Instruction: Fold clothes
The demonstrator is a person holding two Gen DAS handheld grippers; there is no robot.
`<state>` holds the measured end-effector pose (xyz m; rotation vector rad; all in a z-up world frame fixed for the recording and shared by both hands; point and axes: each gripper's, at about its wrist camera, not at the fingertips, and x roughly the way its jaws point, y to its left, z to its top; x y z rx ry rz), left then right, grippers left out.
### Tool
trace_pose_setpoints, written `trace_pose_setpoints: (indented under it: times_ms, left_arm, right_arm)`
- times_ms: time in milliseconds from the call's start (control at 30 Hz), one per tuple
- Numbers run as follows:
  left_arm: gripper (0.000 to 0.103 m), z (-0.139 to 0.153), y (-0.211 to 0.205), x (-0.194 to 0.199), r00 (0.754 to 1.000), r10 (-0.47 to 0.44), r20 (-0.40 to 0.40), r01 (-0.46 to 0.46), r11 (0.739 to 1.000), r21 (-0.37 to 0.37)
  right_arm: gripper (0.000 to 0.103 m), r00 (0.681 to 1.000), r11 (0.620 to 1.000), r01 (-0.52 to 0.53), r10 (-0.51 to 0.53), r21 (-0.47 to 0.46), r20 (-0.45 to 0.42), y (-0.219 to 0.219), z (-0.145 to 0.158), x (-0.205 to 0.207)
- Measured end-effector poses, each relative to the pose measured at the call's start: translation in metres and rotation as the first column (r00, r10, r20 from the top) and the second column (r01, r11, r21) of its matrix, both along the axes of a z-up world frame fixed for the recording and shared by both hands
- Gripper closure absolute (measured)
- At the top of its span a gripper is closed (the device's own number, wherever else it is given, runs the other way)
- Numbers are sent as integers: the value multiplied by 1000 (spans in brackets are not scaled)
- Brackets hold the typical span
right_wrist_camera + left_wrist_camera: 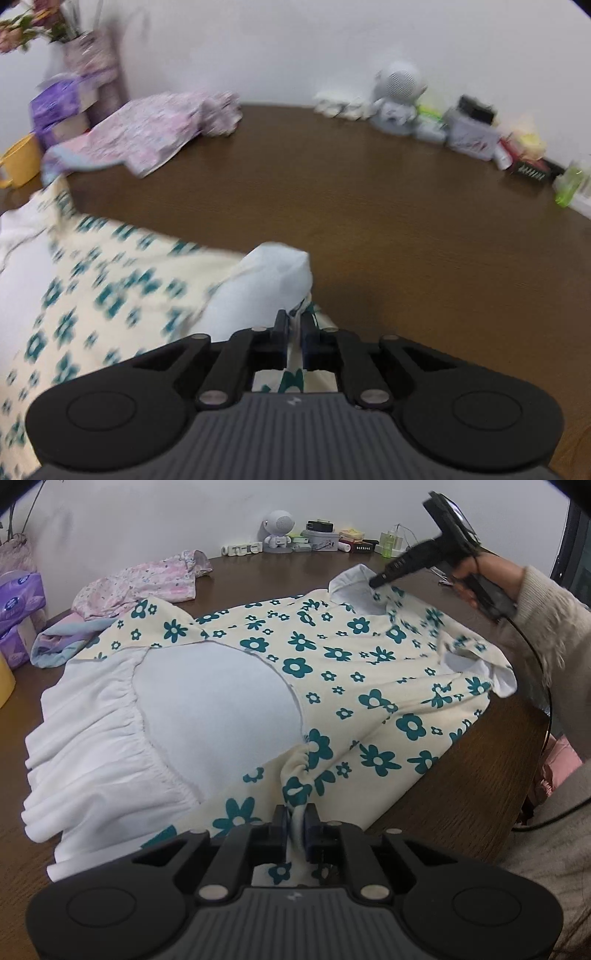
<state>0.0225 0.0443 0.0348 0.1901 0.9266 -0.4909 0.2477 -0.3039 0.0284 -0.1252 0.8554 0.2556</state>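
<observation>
Left wrist view: cream cotton dress with teal flowers and white frilled hem (332, 672) spread across the centre of the dark brown wooden table (280, 572). Left gripper (295, 821), bottom centre, is clamped on a gathered fold of the dress. Right gripper (373, 583), upper right, pinches the white collar. Right wrist view: right gripper (294, 328) closed on fabric; pink patterned garment (147, 129) upper left
</observation>
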Motion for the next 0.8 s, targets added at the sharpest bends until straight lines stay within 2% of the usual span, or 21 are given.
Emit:
trace_pose_setpoints:
  times_ms: [133, 267, 300, 333, 400, 500, 633, 800]
  left_arm:
    - [93, -2, 1, -2, 1000, 13, 6, -13, 1000, -11]
    - [92, -2, 1, -3, 999, 30, 11, -30, 999, -21]
    - [92, -2, 2, -3, 999, 34, 12, -34, 999, -23]
    - [92, -2, 2, -3, 999, 37, 13, -36, 999, -25]
    - [92, -2, 2, -4, 999, 40, 16, -39, 999, -26]
    - [92, -2, 1, -4, 999, 47, 17, -46, 999, -26]
    - [91, -2, -2, -5, 998, 46, 32, -46, 999, -14]
    - [90, -3, 1, -6, 998, 51, 32, -50, 999, -19]
  right_arm:
    - [98, 998, 998, 60, -60, -17, 28, -7, -7, 18]
    - [96, 997, 997, 73, -73, -11, -9, -12, -22, 27]
    - [93, 997, 997, 80, -80, -3, -8, -13, -20, 26]
    - [84, 996, 996, 90, -90, 13, -1, -15, -17, 24]
    - [75, 993, 992, 106, -109, 73, 35, -19, -3, 13]
    - [75, 998, 992, 4, -12, 130, 61, -8, 17, -8]
    - [76, 991, 979, -114, 124, 169, -50, 22, 10, -5]
    - [77, 980, 976, -77, 112, 205, -164, 42, -14, 27]
